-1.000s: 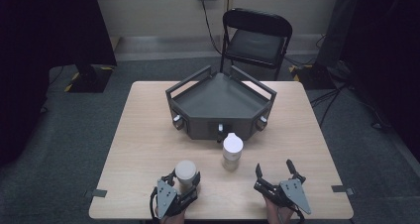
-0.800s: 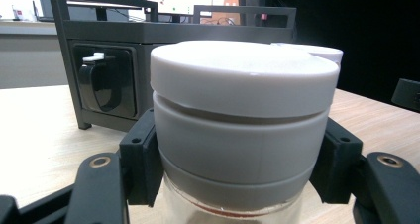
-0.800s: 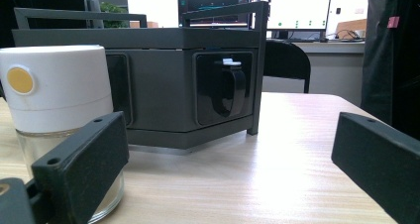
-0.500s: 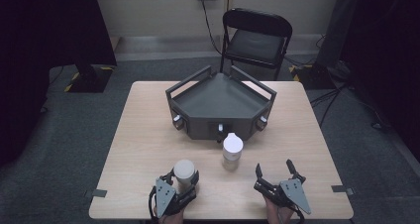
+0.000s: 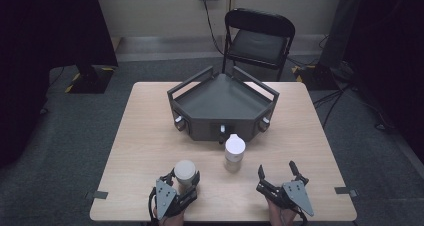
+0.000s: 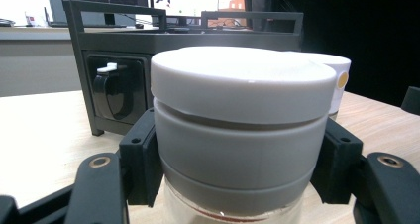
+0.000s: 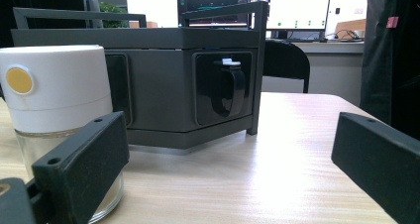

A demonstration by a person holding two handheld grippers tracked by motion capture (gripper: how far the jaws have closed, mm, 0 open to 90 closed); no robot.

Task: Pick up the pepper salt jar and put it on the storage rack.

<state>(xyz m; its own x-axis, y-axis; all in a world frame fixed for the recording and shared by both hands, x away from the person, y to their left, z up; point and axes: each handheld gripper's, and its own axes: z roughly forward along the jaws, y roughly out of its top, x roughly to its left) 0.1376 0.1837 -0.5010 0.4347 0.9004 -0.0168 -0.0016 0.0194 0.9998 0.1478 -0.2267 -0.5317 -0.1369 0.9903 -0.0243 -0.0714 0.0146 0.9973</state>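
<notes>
left hand-held gripper [image 5: 183,185] — clamps white-lidded jar [image 5: 184,172] | tray [image 5: 220,98] — bare

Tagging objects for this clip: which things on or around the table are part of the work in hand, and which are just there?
In play:
- left gripper, jaws closed on the grey-lidded jar
- right gripper, open, empty
- white-lidded jar, standing free between the grippers (likely next)

Just there:
- dark tray rack mid-table
- folding chair behind the table
- table

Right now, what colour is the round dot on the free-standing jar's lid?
Yellow-orange dot on the white lid, clearest in the right gripper view.
</notes>
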